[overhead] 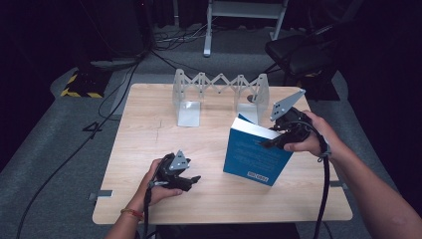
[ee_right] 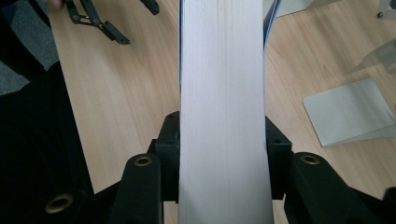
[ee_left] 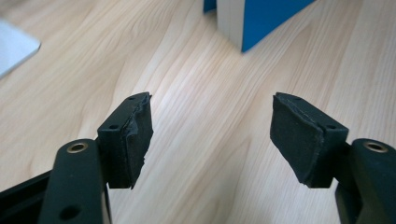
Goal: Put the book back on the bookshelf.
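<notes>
Closest up is the blue book [ee_right: 222,116], page edge filling the gap between the right gripper [overhead: 276,141] jaws, which are clamped on it. It stands tilted on the wooden table [overhead: 149,149], lower corner down. The left gripper [overhead: 193,179] sits empty nearby, jaws apart. The metal book rack [overhead: 219,94] behind is partly blocked by the book.

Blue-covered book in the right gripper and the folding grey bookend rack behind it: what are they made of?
Blue-covered book: paper block, white page edges; cover looks like glossy card, catching some sheen. Folding grey bookend rack: likely thin sheet metal, matte silver-grey, flat bent plates and scissor links; painted plastic can't be ruled out.
</notes>
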`<control>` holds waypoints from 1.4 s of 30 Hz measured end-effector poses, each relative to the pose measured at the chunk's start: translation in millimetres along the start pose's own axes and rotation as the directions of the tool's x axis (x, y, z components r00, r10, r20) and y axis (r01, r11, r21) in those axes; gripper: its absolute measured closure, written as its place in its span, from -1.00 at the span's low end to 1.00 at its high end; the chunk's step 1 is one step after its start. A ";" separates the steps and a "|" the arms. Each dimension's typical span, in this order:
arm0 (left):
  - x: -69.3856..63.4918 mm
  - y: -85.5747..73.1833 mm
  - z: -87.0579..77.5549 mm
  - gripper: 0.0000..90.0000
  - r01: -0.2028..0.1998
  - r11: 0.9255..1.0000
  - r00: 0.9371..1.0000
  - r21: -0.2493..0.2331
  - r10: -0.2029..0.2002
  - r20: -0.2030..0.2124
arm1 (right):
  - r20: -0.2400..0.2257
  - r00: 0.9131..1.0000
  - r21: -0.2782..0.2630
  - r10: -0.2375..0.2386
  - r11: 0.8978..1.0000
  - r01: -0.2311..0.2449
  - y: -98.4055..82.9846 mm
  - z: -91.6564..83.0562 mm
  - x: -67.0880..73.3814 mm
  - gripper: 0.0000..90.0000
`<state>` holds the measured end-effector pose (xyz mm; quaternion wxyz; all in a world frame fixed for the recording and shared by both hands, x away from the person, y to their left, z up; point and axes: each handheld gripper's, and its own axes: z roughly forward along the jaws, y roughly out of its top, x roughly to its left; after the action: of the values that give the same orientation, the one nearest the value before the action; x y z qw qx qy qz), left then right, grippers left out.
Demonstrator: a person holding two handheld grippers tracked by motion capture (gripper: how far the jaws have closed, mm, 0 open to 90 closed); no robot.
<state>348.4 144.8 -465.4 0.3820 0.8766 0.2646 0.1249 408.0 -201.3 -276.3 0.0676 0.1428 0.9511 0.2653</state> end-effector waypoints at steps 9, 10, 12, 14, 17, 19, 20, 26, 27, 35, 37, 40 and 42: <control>13.1 -22.7 3.9 -0.48 0.123 0.987 0.992 0.106 -0.118 -0.055 | 0.042 0.997 -0.021 0.066 0.998 -0.066 2.3 2.6 -18.3 0.36; 13.5 -24.7 5.2 -0.48 0.126 0.985 0.991 0.116 -0.119 -0.064 | 0.047 0.996 -0.018 0.075 0.997 -0.074 2.6 2.7 -19.7 0.36; 14.3 -27.6 7.3 -0.51 0.124 0.984 0.991 0.126 -0.116 -0.068 | 0.065 0.994 -0.020 0.091 0.996 -0.090 4.0 3.1 -23.7 0.36; 15.1 -29.8 8.4 -0.54 0.130 0.983 0.991 0.130 -0.123 -0.059 | 0.080 0.992 -0.020 0.099 0.995 -0.098 4.7 3.3 -28.3 0.36; 14.9 -31.7 9.8 -0.59 0.134 0.983 0.990 0.123 -0.127 -0.060 | 0.105 0.986 -0.018 0.131 0.991 -0.130 4.6 2.5 -38.1 0.36; 15.3 -33.0 11.2 -0.61 0.136 0.982 0.989 0.128 -0.128 -0.074 | 0.117 0.982 -0.021 0.148 0.989 -0.146 3.7 1.9 -43.3 0.36; 15.0 -33.6 11.4 -0.61 0.135 0.983 0.989 0.122 -0.126 -0.082 | 0.126 0.979 -0.026 0.159 0.987 -0.157 3.0 1.5 -46.0 0.36; 12.7 -35.0 12.9 -0.63 0.141 0.985 0.987 0.103 -0.131 -0.094 | 0.180 0.952 -0.050 0.247 0.969 -0.242 -0.7 -0.1 -63.9 0.36; 12.4 -35.4 13.0 -0.63 0.140 0.985 0.987 0.102 -0.131 -0.091 | 0.180 0.952 -0.050 0.247 0.969 -0.242 -0.7 -0.1 -63.9 0.36; 12.2 -39.9 14.2 -0.67 0.126 0.990 0.990 0.063 -0.121 -0.075 | 0.235 0.911 -0.089 0.339 0.941 -0.327 0.0 -4.5 -86.2 0.36; 12.2 -39.9 14.2 -0.67 0.125 0.990 0.990 0.063 -0.120 -0.075 | 0.242 0.908 -0.095 0.343 0.939 -0.330 0.4 -5.1 -87.6 0.36; 12.4 -39.7 14.1 -0.67 0.123 0.990 0.990 0.065 -0.118 -0.073 | 0.272 0.895 -0.107 0.354 0.935 -0.338 3.5 -8.8 -92.0 0.36; 12.7 -39.5 14.3 -0.67 0.119 0.991 0.991 0.065 -0.115 -0.074 | 0.287 0.884 -0.113 0.369 0.929 -0.352 6.7 -11.5 -97.1 0.36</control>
<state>350.4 165.7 -503.9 0.3487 0.8673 0.3330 0.1237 499.4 -231.3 -257.8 0.1664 0.3540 0.8781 0.2756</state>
